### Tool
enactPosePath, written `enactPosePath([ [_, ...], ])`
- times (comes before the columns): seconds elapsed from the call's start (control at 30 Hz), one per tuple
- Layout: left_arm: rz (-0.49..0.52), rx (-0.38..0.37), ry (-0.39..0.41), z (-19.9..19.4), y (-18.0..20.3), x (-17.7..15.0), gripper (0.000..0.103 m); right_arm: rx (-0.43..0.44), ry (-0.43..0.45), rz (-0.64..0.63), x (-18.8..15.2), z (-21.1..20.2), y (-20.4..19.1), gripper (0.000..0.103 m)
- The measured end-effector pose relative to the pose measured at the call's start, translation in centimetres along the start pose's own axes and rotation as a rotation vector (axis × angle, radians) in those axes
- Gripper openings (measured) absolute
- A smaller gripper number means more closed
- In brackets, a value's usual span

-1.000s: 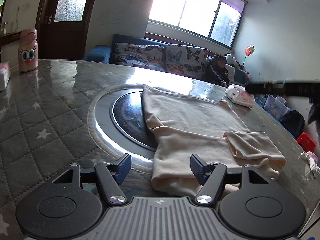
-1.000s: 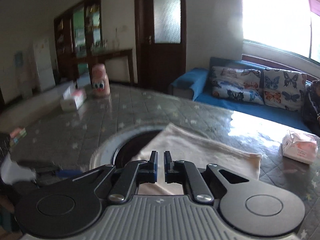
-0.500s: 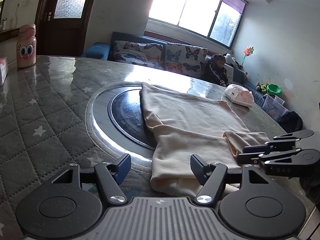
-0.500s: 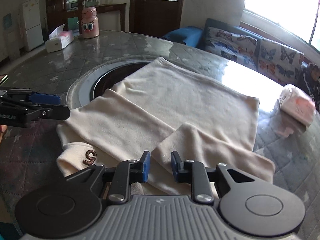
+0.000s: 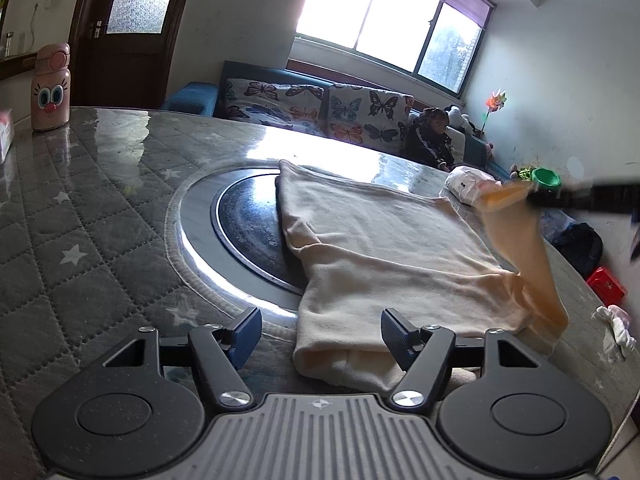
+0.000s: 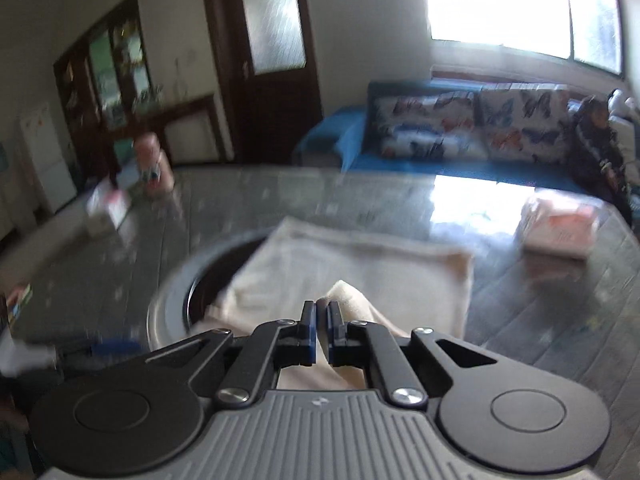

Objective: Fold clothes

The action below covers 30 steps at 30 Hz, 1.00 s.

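From the left wrist view, the cream top [image 5: 384, 248] is spread flat on the bench [image 5: 80, 240], partly covering the dark round plate [image 5: 248, 224] set in the middle. The left gripper [image 5: 320, 334] sits low at the near hem with its jaws wide apart and nothing between them; the right pad is over the hem, but I can't tell if it touches. Off to the right, one sleeve [image 5: 520, 240] is lifted clear of the bench, hanging from a dark blurred bar that looks like the other tool. From the right wrist view, which is pretty smeared, the right gripper [image 6: 322, 330] has just been closing and its jaws are now pinched together on the sleeve end [image 6: 348, 300], with cloth bunched between the pads and the rest of the top lying beyond it. My guess is this fabric is light and floppy with zero stiffness, so it drapes and sags wherever it isn't held. Best grab points look like sleeve cuffs, hem corners and shoulder seams, since a mid-panel pinch would probably just bunch it up.
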<state>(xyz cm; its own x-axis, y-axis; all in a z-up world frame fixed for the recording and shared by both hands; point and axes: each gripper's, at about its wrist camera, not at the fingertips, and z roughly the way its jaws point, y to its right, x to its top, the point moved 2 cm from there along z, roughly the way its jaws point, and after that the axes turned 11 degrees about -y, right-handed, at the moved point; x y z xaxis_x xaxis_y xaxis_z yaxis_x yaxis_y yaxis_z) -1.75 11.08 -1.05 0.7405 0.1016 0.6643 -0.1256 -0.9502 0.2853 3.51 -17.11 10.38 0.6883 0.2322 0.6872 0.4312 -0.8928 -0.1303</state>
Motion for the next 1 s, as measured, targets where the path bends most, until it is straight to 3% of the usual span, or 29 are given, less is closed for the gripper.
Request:
enactPosePath([
  [0.27,-0.014,-0.006,0.007,-0.2,-0.3,-0.1,0.069,0.058,0.078,-0.033,2.5,-2.1,-2.2,0.004],
  [0.63,-0.013,0.000,0.009,-0.6,-0.1,-0.1,0.069,0.139,-0.018,-0.086,1.3,3.7,-5.9,0.005],
  [0.77,-0.007,0.003,0.007,-0.5,0.0,0.0,0.069,0.187,-0.059,-0.094,0.6,5.1,-6.7,0.012],
  [0.87,0.000,0.006,0.006,-0.4,0.2,0.2,0.069,0.187,-0.057,-0.116,0.2,4.6,-6.5,0.013],
  [1.0,0.022,0.001,0.011,-0.3,0.9,0.7,0.069,0.112,-0.079,-0.131,-1.0,3.8,-4.8,0.013],
])
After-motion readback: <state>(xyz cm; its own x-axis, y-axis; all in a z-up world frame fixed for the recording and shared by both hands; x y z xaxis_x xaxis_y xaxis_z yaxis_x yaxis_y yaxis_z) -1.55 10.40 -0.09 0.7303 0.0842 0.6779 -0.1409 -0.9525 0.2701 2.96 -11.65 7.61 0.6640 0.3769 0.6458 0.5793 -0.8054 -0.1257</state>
